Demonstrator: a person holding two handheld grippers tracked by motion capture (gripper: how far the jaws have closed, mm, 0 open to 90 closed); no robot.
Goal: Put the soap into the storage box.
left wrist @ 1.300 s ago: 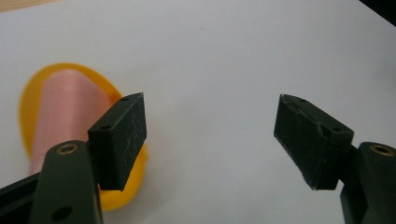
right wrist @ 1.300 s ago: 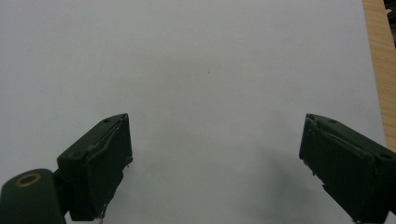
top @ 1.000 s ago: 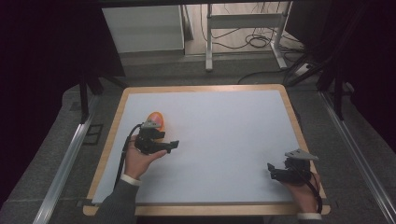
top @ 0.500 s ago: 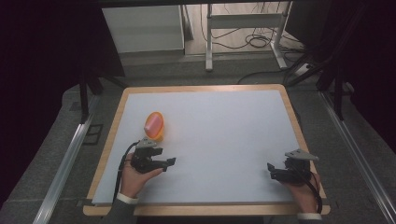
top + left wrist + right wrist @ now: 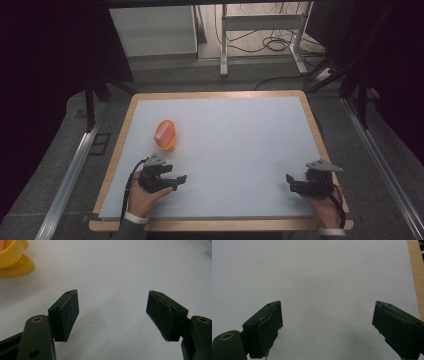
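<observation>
In the left gripper view the glossy yellow plastic object with an orange-pink inside (image 5: 12,261) is cut off by the top and left edges — its whole shape cannot be told. In the high view the same object (image 5: 165,134) is too small to identify — cup or toy.
</observation>
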